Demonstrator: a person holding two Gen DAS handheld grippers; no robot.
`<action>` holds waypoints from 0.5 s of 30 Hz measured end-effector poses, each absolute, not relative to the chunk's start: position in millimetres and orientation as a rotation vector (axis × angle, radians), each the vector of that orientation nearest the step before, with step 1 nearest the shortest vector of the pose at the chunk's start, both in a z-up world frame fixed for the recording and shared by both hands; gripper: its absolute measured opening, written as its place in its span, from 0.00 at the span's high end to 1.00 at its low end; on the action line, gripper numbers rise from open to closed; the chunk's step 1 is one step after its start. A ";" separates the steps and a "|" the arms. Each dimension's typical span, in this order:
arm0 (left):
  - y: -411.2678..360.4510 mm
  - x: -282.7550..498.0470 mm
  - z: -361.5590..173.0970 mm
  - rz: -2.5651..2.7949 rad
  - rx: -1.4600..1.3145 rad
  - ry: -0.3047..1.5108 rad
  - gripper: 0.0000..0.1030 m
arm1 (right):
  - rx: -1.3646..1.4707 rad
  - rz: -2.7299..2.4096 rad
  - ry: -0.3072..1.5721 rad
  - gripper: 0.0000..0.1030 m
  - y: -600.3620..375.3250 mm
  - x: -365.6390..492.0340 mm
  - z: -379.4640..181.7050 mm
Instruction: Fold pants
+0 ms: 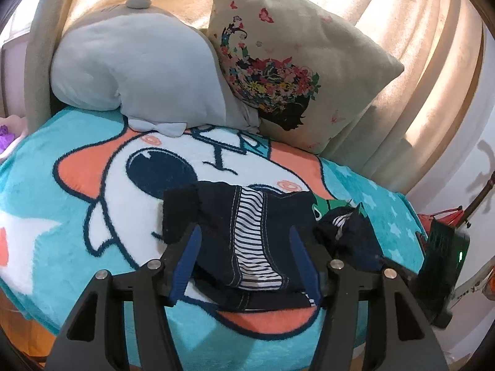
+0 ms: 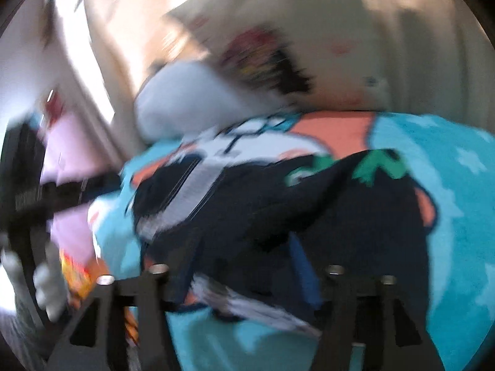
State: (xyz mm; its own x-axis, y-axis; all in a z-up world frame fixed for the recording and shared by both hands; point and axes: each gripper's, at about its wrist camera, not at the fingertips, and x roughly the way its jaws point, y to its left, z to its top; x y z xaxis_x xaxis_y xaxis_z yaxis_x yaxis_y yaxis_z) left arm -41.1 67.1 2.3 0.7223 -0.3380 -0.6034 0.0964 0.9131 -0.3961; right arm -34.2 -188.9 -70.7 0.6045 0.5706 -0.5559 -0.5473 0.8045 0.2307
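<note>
Dark navy pants with a striped white panel lie bunched on a cartoon blanket. My left gripper is open, its blue-padded fingers astride the pants' folded edge. The other gripper's black body shows at the right edge. The right wrist view is blurred by motion. There the pants fill the middle on the blanket, and my right gripper hovers over them with jaws apart and dark fabric between them; I cannot tell whether they touch it.
A grey plush pillow and a beige butterfly cushion lean against the curtained back. The blanket's edge drops off at the front and the right. A red object stands off the right side.
</note>
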 end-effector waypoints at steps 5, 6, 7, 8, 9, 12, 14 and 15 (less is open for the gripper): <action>71.3 -39.8 -0.8 -0.248 -0.361 0.734 0.43 | -0.146 0.618 0.660 0.30 -176.3 -43.0 -64.0; 74.2 -39.6 -0.4 -0.242 -0.366 0.730 0.43 | -0.130 0.609 0.637 0.30 -183.9 -44.4 -55.2; 76.3 -39.0 -0.2 -0.238 -0.370 0.728 0.43 | -0.091 0.598 0.599 0.30 -193.6 -47.1 -42.3; 79.6 -38.1 -0.4 -0.233 -0.379 0.727 0.43 | -0.062 0.580 0.573 0.30 -201.2 -47.4 -33.5; 81.3 -37.6 -0.5 -0.229 -0.385 0.726 0.43 | -0.030 0.553 0.549 0.31 -209.7 -47.5 -24.8; 87.4 -35.1 -3.7 -0.218 -0.404 0.735 0.43 | 0.065 0.560 0.561 0.57 -219.4 -35.5 -16.1; 89.9 -34.8 -5.7 -0.215 -0.412 0.742 0.43 | 0.091 0.577 0.633 0.71 -213.6 -20.2 -22.9; 90.6 -35.1 -5.9 -0.213 -0.412 0.742 0.43 | 0.090 0.576 0.667 0.72 -208.0 -11.5 -29.9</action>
